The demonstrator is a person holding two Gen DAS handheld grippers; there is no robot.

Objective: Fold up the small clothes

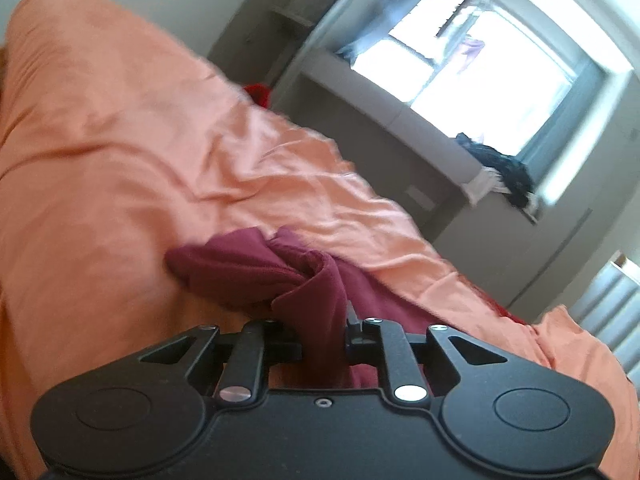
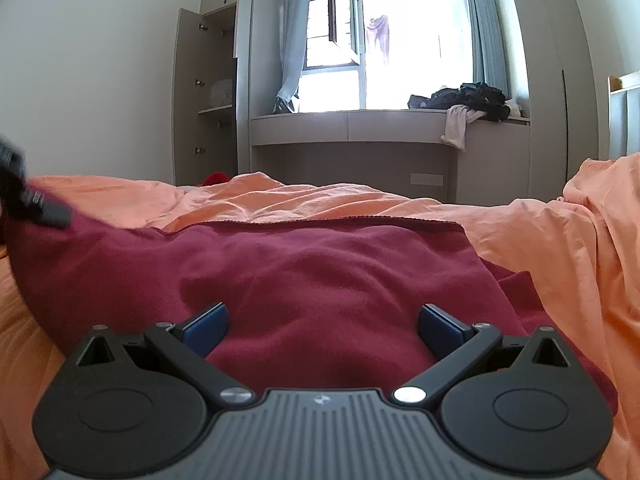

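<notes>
A maroon garment [image 2: 320, 272] lies spread on the orange bedsheet [image 2: 520, 240]. My right gripper [image 2: 323, 328] hovers just over its near part, open, its blue pads [image 2: 206, 328] wide apart and pressing on nothing. In the left wrist view my left gripper [image 1: 320, 332] is shut on a bunched fold of the maroon garment [image 1: 248, 272], which hides its fingertips. The right wrist view shows the left gripper [image 2: 36, 200] at the far left edge, with the garment's left corner raised off the bed.
The orange sheet [image 1: 120, 140] is rumpled, with ridges beyond the garment. Past the bed stands a window bench [image 2: 348, 124] with a pile of dark clothes [image 2: 472, 98]. An open wardrobe [image 2: 208, 92] stands at the back left, with a red item [image 2: 216, 178] at the bed's far edge.
</notes>
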